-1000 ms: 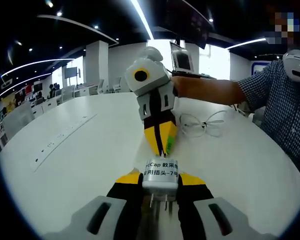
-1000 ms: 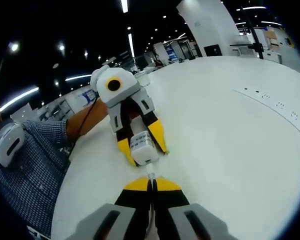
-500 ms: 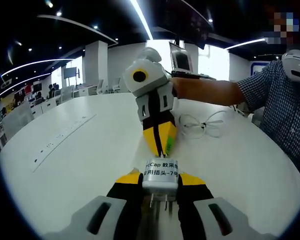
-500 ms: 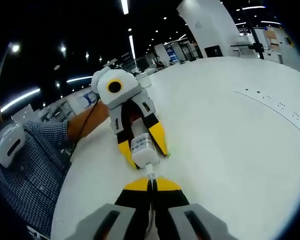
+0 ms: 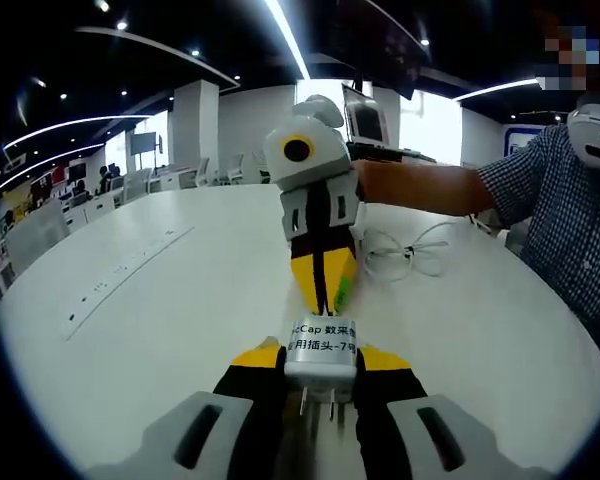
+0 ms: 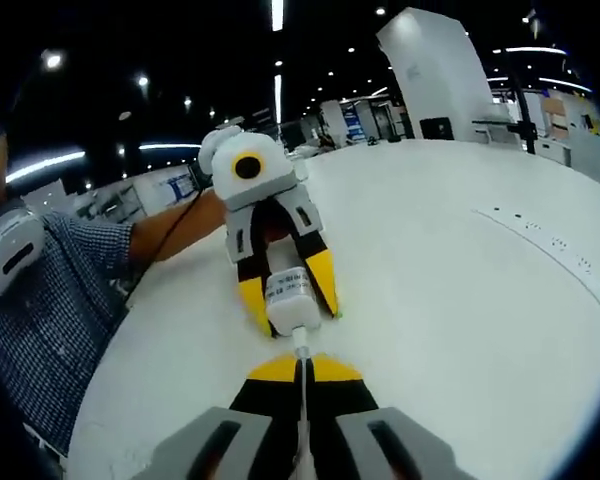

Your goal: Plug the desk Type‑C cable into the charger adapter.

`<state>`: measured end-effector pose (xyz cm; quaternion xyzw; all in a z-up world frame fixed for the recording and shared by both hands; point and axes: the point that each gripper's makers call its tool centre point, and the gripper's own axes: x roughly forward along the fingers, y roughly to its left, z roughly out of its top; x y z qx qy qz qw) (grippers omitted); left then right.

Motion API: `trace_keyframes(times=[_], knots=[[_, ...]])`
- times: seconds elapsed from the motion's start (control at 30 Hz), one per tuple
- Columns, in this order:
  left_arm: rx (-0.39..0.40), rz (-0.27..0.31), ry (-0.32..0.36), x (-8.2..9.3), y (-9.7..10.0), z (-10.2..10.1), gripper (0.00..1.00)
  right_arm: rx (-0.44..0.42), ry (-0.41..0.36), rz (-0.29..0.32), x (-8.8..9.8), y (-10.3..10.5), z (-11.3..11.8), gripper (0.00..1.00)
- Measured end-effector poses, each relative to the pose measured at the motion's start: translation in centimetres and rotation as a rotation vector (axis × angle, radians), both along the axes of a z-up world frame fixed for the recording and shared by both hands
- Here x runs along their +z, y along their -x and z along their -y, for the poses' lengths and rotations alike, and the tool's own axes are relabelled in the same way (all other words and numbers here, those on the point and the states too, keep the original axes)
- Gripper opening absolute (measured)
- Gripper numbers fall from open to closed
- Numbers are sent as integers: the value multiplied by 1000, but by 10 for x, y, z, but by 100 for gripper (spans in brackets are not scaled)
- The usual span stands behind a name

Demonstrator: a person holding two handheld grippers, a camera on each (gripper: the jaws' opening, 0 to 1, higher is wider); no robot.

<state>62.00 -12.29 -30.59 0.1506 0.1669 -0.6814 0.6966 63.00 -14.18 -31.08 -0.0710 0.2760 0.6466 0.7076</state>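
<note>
In the last second little has moved between the two claws: the right claw (image 5: 323, 290) has rolled slightly more upright in the left gripper view, while its tip stays at the top face of the charger adapter (image 5: 321, 353), low in the centre of that frame. I judge the plug to be at or in the port, with seating underway or just done; the joint itself is hidden. The left claw (image 5: 320, 372) is closed on the adapter, a small white block with a printed label and two metal prongs pointing back toward the camera. In the right gripper view the right claw (image 6: 302, 372) is pinched nearly closed on the thin white Type‑C cable (image 6: 301, 348), which runs straight up to the adapter (image 6: 289, 301). The cable's slack (image 5: 410, 250) lies coiled on the white tabletop (image 5: 160, 300), right of centre.
</note>
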Motion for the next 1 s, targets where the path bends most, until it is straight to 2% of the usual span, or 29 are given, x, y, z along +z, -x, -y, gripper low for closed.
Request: trace_keyframes(times=[0.03,0.07,0.2,0.43,0.8,1.0], knots=[[1,1,3,0,-1,0,27,10,-4,35,1,0,0,4],[2,2,8,0,-1,0,27,6,-5,28,0,-2,-1,4],[2,3,13,0,-3,-1,27,22,1,108,0,1,-2,4],[-8,0,15,-1,-5,-2,27,34,-6,179,1,9,-3,3],[-11,0,15,-1,-9,-4,26,32,-5,197,2,16,-8,3],[-4,4,8,-1,-10,-4,26,16,-32,177,5,20,-11,2]])
